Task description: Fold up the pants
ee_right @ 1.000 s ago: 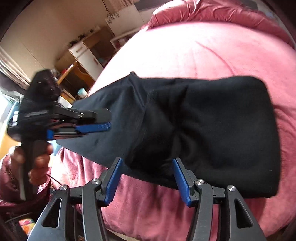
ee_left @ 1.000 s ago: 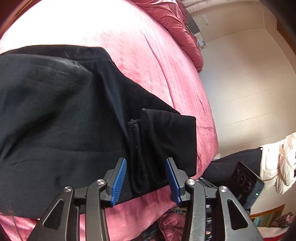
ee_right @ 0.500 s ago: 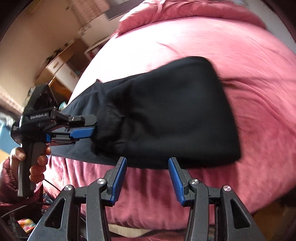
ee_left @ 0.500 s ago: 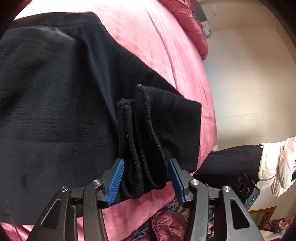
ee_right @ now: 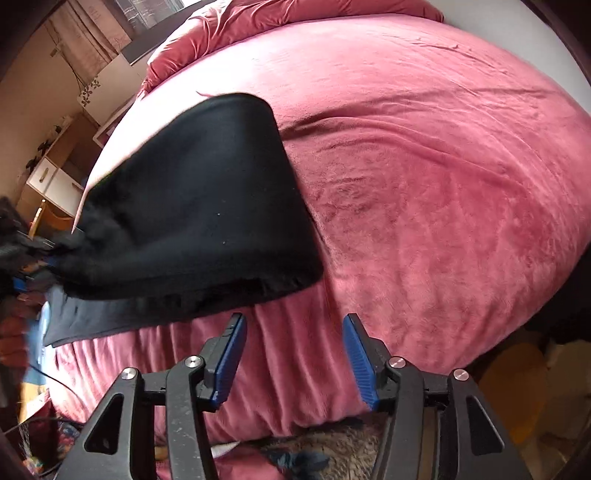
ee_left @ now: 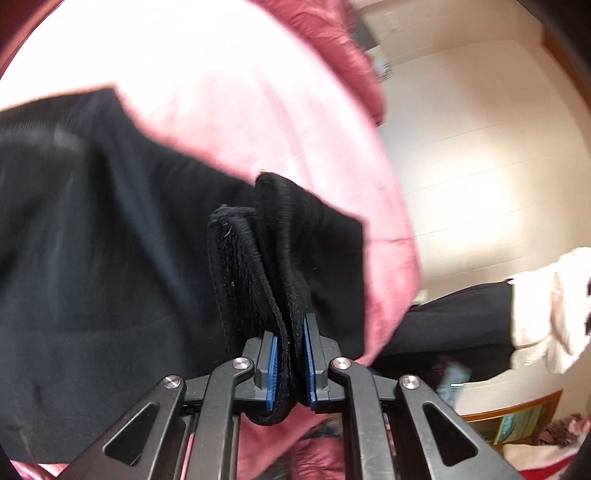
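Black pants (ee_left: 110,258) lie folded on the pink bed (ee_left: 221,92). My left gripper (ee_left: 288,332) is shut on the stacked leg hems (ee_left: 255,258), which stand bunched up out of the pads. In the right wrist view the pants (ee_right: 192,206) form a thick dark fold left of centre, its left end pulled up toward the blurred left gripper (ee_right: 22,258). My right gripper (ee_right: 293,319) hangs over the bed's front edge, below the fold's right corner. Its jaws are opening, with only pink blanket between them.
The pink bed (ee_right: 424,184) stretches bare to the right of the pants. A rumpled duvet (ee_right: 295,18) lies at its head. A wooden desk with white drawers (ee_right: 48,177) stands at the left. A white jacket (ee_left: 554,306) and pale floor (ee_left: 480,147) lie beyond the bed's end.
My left gripper has shut on the stacked hems and lifted them slightly. My right gripper has slid right along the bed's edge, off the fold, and rolled.
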### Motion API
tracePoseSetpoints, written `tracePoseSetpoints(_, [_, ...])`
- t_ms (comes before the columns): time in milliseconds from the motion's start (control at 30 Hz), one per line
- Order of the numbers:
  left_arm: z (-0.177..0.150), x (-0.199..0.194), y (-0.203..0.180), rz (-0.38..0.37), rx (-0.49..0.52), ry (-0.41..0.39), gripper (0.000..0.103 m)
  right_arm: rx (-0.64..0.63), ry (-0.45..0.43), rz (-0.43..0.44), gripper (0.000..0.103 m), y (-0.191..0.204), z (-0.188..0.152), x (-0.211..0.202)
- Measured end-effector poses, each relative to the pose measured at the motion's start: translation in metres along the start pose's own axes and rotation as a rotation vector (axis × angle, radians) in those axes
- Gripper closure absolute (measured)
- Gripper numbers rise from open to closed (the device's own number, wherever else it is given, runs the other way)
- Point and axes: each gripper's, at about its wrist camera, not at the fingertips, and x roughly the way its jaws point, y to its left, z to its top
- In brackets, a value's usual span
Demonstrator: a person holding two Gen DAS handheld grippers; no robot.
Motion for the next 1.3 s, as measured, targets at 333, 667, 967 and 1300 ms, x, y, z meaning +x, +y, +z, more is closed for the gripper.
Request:
tracePoseSetpoints(333, [0.004, -0.046, -0.026, -0.008, 0.11, -0.1, 0.092, 0.04, -0.064, -0.024, 0.071, 0.016, 0.023, 0.019])
tracePoseSetpoints(667, [-0.024, -0.017, 0.046, 0.203, 0.022, -0.02, 0.092, -0.063, -0.006, -0.087, 0.072, 0.039, 0.02, 0.039])
tracePoseSetpoints(967, [-0.02, -0.025, 0.031, 0.244, 0.059, -0.073, 0.067, -0.136, 0.04, -0.069, 0.05, 0.04, 0.023, 0.022])
tracePoseSetpoints(1300, [0.009, -0.029, 0.034, 0.284, 0.023, -0.078, 0.065, -0.052, -0.063, 0.067, 0.04, 0.032, 0.072, -0.002])
